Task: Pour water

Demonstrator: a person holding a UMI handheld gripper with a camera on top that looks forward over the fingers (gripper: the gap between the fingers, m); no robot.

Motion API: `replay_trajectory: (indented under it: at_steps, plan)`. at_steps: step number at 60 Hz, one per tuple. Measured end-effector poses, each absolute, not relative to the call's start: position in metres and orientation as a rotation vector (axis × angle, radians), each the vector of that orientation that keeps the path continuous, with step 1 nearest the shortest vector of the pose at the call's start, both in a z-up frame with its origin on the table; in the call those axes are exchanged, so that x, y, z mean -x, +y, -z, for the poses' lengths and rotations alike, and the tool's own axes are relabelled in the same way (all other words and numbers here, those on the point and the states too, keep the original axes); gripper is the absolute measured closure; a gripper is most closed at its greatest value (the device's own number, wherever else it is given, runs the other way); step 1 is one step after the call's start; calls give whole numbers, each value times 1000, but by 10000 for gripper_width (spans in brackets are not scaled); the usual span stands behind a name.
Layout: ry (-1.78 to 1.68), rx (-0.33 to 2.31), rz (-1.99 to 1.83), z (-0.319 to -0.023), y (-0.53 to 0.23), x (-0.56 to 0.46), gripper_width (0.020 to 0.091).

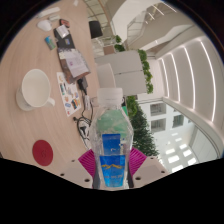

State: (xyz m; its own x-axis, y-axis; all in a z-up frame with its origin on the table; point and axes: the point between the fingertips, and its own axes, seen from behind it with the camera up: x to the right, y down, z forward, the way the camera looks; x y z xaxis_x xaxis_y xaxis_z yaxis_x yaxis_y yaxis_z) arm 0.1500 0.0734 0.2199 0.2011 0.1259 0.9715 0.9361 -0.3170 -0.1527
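Bottle (111, 140) is front and centre here, low in the frame of the gripper view: clear plastic, white cap pointing up toward the middle of the picture, blue label with a bit of orange on it wrapped round the lower body. It sits right between the two fingers of the gripper (111, 166), and the magenta pads (90, 162) peek out on both sides of the label, tight against it, no gap I can make out. So the gripper is clamped on the bottle, holding it by the labelled part.

The whole scene looks tilted. In the upper left of the frame there's a light, pinkish table (30, 55) seen from above. On it, at the left, a white cup (34, 88) with a wide round mouth. Lower left, a round red thing (43, 152) lying flat, can't tell if it's a coaster or a lid. Up near the top of the table there's a jumble of stuff, something dark and some papers or cards (72, 62) running down toward the bottle cap, too small to name properly.

Right half of the frame is bright white interior, curved railings or balconies (180, 75), with green plants (138, 130) just right of the bottle.
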Motion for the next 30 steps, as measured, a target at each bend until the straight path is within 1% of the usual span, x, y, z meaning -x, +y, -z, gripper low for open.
replay_trajectory:
  at_steps: [1, 5, 6, 7, 10, 14, 17, 19, 21, 23, 26, 30]
  plan:
    - [-1058, 1607, 1256, -206, 87, -141, 711]
    - [-1256, 1505, 1429, -193, 97, -117, 714]
    - [-1314, 1482, 1477, -202, 87, -115, 713]
    - [-1349, 1452, 1518, -195, 93, -113, 714]
    - [-1500, 1363, 1615, -192, 101, -106, 711]
    - [-1688, 1188, 1779, -197, 99, -94, 709]
    - [-1767, 1083, 1845, -194, 110, -84, 711]
    - [-1793, 1049, 1871, -195, 111, -80, 707]
    - [-1837, 1034, 1873, -204, 112, -78, 709]
    - [-1851, 1009, 1893, -206, 113, -74, 718]
    - [-1868, 988, 1917, -210, 104, -71, 709]
    - [-1880, 1006, 1903, -205, 114, -71, 709]
